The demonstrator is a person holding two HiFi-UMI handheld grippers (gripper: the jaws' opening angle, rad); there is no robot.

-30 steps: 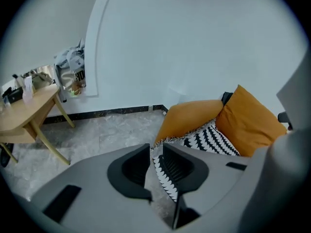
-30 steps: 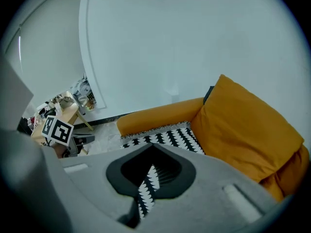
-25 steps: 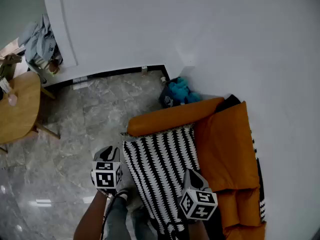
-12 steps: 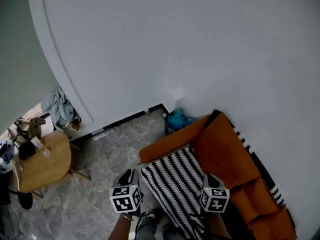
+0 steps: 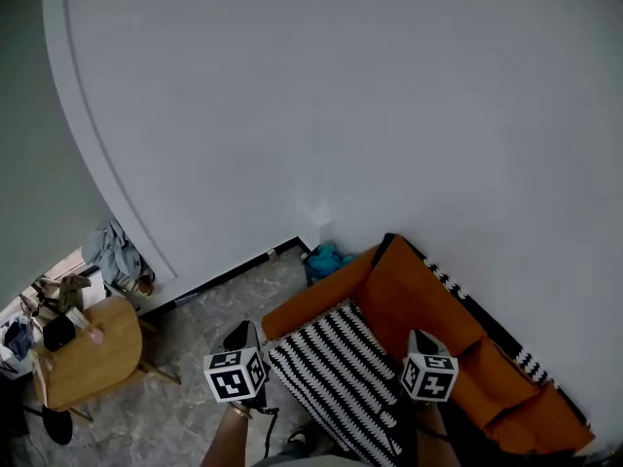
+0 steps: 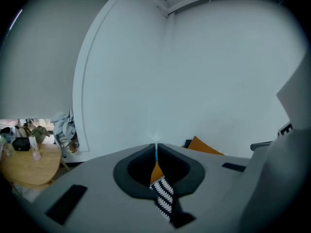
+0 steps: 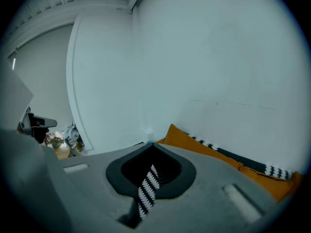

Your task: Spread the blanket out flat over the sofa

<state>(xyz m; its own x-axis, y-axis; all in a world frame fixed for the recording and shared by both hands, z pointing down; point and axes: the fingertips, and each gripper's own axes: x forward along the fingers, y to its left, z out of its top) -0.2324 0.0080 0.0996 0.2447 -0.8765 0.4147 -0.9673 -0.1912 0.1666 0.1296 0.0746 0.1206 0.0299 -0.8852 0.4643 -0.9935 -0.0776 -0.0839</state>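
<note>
A black-and-white zigzag blanket [image 5: 331, 377] lies as a folded strip over the seat of the orange sofa [image 5: 419, 295]. My right gripper [image 5: 419, 343] is at the blanket's near right edge. In the right gripper view that gripper [image 7: 152, 147] is shut on a strip of the blanket [image 7: 146, 191]. My left gripper [image 5: 238, 343] is at the blanket's near left edge. Its jaws are closing and stand almost together in the left gripper view [image 6: 156, 150], pinching a strip of blanket [image 6: 164, 197].
The sofa stands against a white wall, with a second zigzag cloth [image 5: 487, 324] behind its back cushions. A blue object [image 5: 325, 259] lies on the floor beyond the armrest. A round wooden table [image 5: 83, 353] and a heap of clothes [image 5: 117, 254] are at the left.
The head view has tilted up, so the wall fills more of it. Both grippers have risen with the blanket's near edge. The left gripper has come in to the blanket's left edge.
</note>
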